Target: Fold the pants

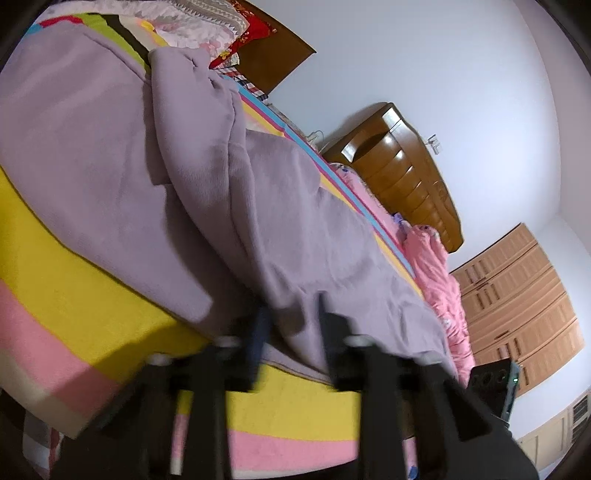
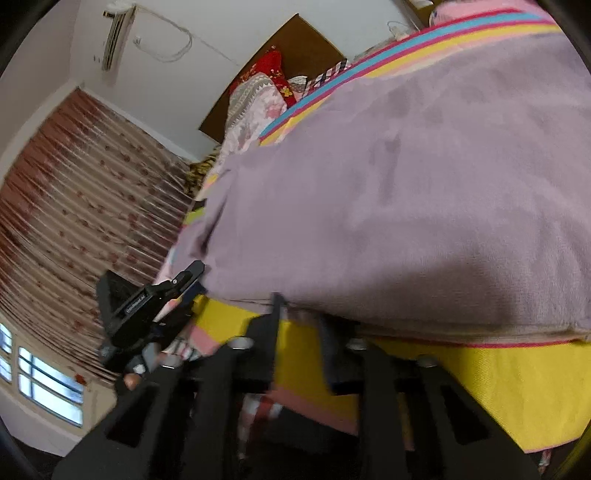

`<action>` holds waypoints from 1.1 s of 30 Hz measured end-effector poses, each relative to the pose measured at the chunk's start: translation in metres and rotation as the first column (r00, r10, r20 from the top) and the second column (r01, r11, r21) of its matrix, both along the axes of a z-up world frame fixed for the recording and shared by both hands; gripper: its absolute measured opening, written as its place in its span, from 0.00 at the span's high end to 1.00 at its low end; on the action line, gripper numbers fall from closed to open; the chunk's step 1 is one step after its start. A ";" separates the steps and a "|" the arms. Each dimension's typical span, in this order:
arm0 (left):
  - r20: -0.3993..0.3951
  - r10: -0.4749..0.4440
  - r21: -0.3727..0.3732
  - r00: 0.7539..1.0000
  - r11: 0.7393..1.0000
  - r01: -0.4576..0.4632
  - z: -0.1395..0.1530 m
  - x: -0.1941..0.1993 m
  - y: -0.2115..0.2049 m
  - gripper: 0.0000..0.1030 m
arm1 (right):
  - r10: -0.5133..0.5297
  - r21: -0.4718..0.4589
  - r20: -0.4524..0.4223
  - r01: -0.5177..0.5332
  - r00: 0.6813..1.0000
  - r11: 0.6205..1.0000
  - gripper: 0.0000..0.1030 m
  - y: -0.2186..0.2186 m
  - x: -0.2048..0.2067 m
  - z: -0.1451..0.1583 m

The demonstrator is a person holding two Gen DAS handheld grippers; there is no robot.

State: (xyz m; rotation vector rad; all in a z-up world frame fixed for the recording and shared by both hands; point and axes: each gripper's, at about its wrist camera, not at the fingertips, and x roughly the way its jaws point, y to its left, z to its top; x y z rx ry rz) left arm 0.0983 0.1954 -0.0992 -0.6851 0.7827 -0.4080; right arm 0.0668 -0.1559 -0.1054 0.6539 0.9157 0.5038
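Lilac pants (image 1: 184,166) lie spread across a bed with a striped yellow, pink and blue sheet (image 1: 55,258). At the bed's near edge my left gripper (image 1: 293,325) is shut on the pants' hem, and the blurred cloth drapes between its fingers. The right wrist view shows the same pants (image 2: 406,203) filling the upper right. My right gripper (image 2: 300,317) pinches their near edge above the yellow stripe (image 2: 480,387). In that view the left gripper (image 2: 194,277) sits to the left, at the pants' other corner.
Pillows (image 1: 207,22) and a wooden headboard (image 1: 273,48) stand at the bed's far end. A pink blanket (image 1: 439,280) lies along the far side, in front of a wooden dresser (image 1: 402,173) and a wardrobe (image 1: 517,302). A floral curtain (image 2: 74,203) and a window (image 2: 48,387) are on the left.
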 end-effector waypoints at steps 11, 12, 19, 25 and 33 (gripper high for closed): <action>0.017 -0.002 0.113 1.000 0.994 0.000 0.013 -0.011 -0.005 0.95 | 0.013 -0.043 0.003 -0.013 1.000 0.999 0.92 0.002 -0.012 0.005; 0.002 0.003 0.117 1.000 0.993 -0.003 0.008 -0.011 -0.004 0.95 | 0.016 -0.041 -0.016 -0.016 1.000 0.999 0.92 0.002 -0.012 0.000; -0.032 0.014 0.112 0.999 0.994 -0.010 -0.002 -0.010 0.000 0.89 | 0.021 -0.019 -0.049 -0.022 0.999 1.000 0.94 -0.001 -0.013 -0.006; 0.129 0.154 0.284 0.980 0.941 -0.185 0.047 -0.040 0.009 0.26 | 0.043 -0.154 0.084 -0.029 0.996 0.988 0.39 -0.015 -0.044 0.037; 0.126 -0.254 0.461 0.959 0.871 0.170 0.066 0.008 -0.113 0.02 | -0.066 -0.470 0.208 0.159 0.976 0.868 0.37 -0.034 -0.018 0.064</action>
